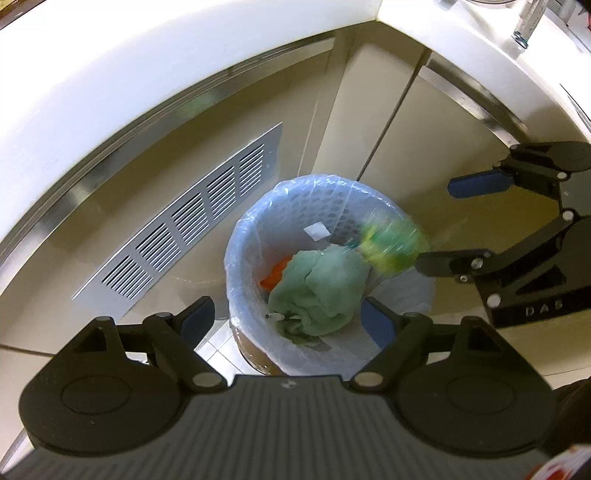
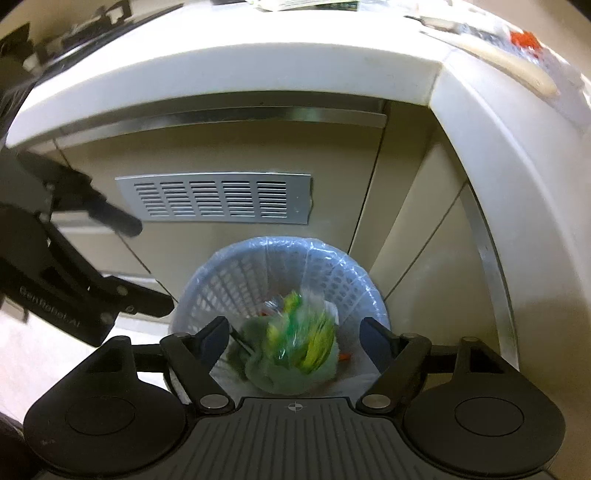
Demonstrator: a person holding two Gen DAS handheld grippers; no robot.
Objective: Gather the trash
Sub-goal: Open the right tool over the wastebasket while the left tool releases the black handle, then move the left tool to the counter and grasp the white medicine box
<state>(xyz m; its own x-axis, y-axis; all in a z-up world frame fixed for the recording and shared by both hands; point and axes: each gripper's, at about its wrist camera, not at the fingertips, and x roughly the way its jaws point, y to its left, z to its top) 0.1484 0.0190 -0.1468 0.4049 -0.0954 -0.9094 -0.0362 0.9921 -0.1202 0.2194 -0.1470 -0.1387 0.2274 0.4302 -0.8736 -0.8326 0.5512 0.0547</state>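
Standing against the cabinet (image 2: 229, 140) below the worktop edge, the lined bin (image 2: 332, 269) held a green cloth (image 1: 317, 291). Both claws, right (image 2: 295, 332) and left (image 1: 288, 314), hung spread above it; a blurred green-yellow wrapper (image 2: 303, 339) lay loose between the right claw's fingers.

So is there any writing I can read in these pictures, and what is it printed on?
"DAS" on the right gripper, on its black body, as the left wrist view shows it.
"GenRobot.AI" on the left gripper, on its black body, as the right wrist view shows it.
The yellow and green wrapper over the bin is too blurred to read.
The papers on the counter are too small to read.
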